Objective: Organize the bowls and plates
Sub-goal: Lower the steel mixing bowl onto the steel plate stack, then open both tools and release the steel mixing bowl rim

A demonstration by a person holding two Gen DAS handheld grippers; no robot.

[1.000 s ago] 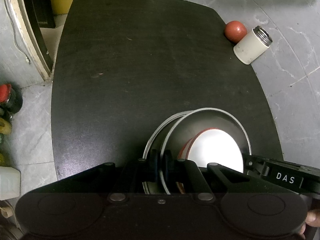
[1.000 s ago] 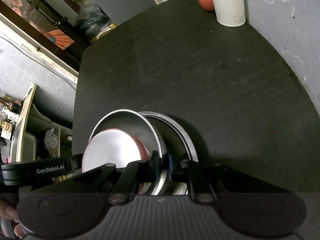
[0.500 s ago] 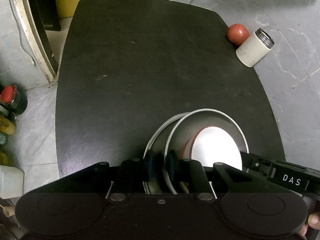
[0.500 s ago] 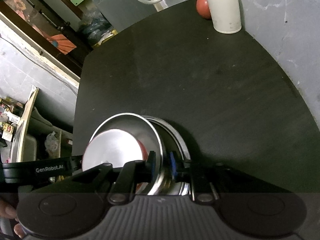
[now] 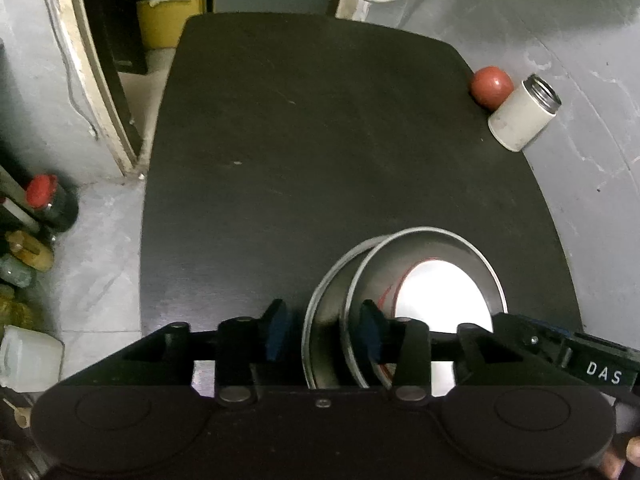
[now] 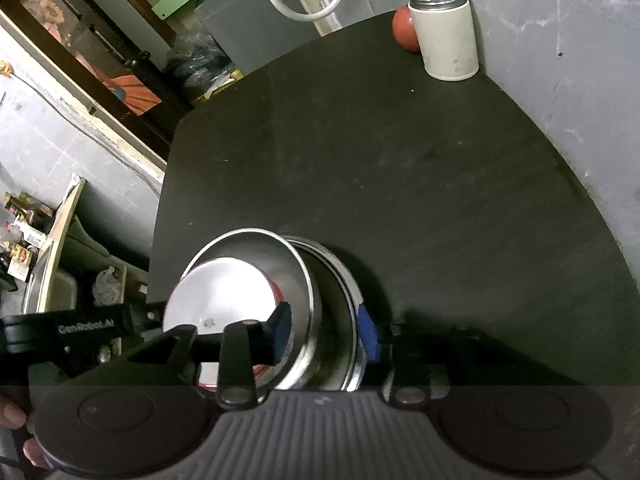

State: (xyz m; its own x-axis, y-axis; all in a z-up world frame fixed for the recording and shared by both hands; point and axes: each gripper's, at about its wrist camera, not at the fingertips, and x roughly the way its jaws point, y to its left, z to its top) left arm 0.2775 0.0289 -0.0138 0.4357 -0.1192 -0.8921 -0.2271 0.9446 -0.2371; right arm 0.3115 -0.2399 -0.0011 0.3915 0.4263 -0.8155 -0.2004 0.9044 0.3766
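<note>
A white canister touches a red ball on the black table

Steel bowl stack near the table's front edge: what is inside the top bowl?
Inside the top steel bowl sits a glare-bright round piece with a red rim, apparently a plate or lid. Anything beneath it is covered. An outer bowl sits underneath.
</note>
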